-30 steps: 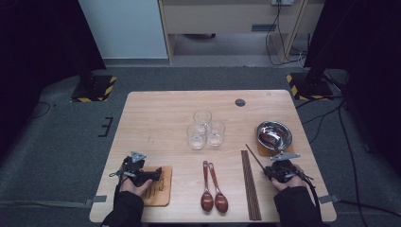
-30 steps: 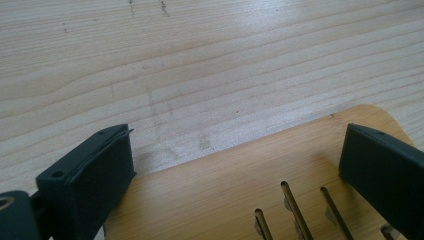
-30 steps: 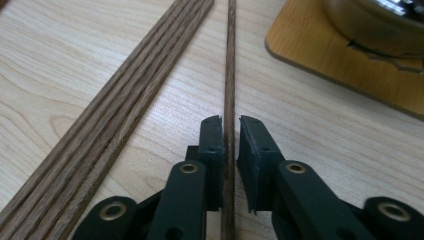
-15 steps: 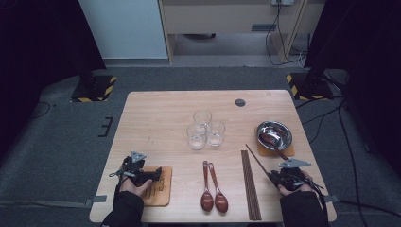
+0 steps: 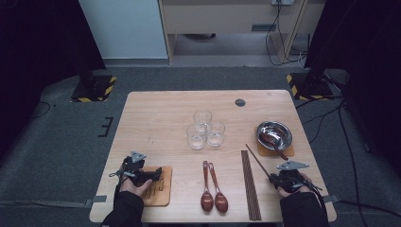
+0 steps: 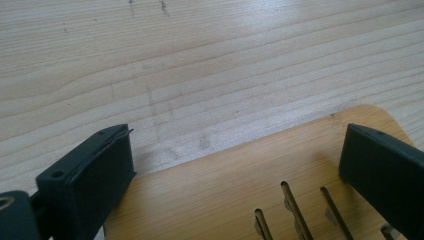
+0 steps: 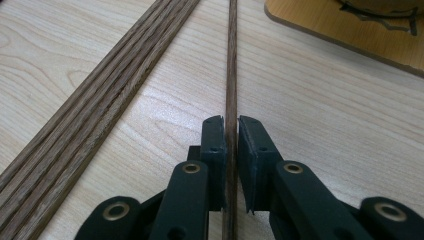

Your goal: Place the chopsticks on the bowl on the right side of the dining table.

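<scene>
My right gripper (image 5: pixel 274 178) (image 7: pixel 231 130) is near the table's front right. Its jaws have just been closing and are now shut on the near end of a single dark wooden chopstick (image 5: pixel 257 163) (image 7: pixel 231 60). The stick runs diagonally away toward the bowl. To its left lies a bundle of several chopsticks (image 5: pixel 250 184) (image 7: pixel 100 100). At the front left, my left gripper (image 5: pixel 156 174) (image 6: pixel 235 165) is open. Its jaws straddle the corner of a slotted wooden coaster (image 5: pixel 158 191) (image 6: pixel 215 190) and hold nothing.
Two dark red spoons (image 5: pixel 213 189) lie side by side at front centre. Three clear glasses (image 5: pixel 204 128) stand clustered mid-table. A steel bowl (image 5: pixel 274 135) holding a spoon sits on a wooden coaster (image 5: pixel 289 152) (image 7: pixel 350 35) at the right. A dark round hole (image 5: pixel 240 102) marks the far side.
The right hand has shifted slightly toward the table's near edge, still at the end of the single chopstick. The left hand has stayed where it was.
</scene>
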Motion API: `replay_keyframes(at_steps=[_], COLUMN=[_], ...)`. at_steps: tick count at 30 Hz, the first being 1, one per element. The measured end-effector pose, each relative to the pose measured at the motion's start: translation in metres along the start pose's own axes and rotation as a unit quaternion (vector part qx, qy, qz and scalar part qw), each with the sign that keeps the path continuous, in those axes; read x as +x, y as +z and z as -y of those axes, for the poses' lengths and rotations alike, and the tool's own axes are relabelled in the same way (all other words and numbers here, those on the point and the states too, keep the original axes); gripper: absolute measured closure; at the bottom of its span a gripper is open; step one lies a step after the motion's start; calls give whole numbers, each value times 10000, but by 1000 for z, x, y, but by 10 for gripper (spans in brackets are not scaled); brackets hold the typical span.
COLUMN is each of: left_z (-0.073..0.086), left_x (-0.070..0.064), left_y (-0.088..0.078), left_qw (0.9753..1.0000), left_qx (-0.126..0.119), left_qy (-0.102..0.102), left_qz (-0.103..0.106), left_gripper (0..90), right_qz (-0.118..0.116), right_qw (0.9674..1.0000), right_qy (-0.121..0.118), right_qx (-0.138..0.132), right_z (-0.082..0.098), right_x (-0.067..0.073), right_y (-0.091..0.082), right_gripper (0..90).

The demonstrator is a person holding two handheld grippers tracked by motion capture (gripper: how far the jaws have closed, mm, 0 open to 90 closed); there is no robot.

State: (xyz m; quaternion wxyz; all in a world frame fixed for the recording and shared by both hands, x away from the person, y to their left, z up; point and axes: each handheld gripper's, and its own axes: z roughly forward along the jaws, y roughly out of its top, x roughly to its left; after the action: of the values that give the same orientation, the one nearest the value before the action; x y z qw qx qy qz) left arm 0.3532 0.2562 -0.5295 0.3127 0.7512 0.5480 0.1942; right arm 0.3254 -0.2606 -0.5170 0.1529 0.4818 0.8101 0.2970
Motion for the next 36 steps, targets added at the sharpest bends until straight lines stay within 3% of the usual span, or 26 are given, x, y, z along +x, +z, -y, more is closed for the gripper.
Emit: replay_keyframes(at_steps=[12,20,36], left_z=[0,0,0], left_x=[0,0,0], left_y=[0,0,0], left_qw=[10000,10000,10000], left_qx=[-1,0,0], left_qy=[-1,-2,-3], left_qz=[-2,-2,-1], left_gripper=[0,0,0], right_qz=[194,75,-112], right_qw=[9998,9999,9988], right_qy=[-33,98,261], right_qx=[10,26,-403], right_z=[1,-1,-13], right_x=[5,2,-4], right_y=[1,1,-15], right_gripper=[850,851,851])
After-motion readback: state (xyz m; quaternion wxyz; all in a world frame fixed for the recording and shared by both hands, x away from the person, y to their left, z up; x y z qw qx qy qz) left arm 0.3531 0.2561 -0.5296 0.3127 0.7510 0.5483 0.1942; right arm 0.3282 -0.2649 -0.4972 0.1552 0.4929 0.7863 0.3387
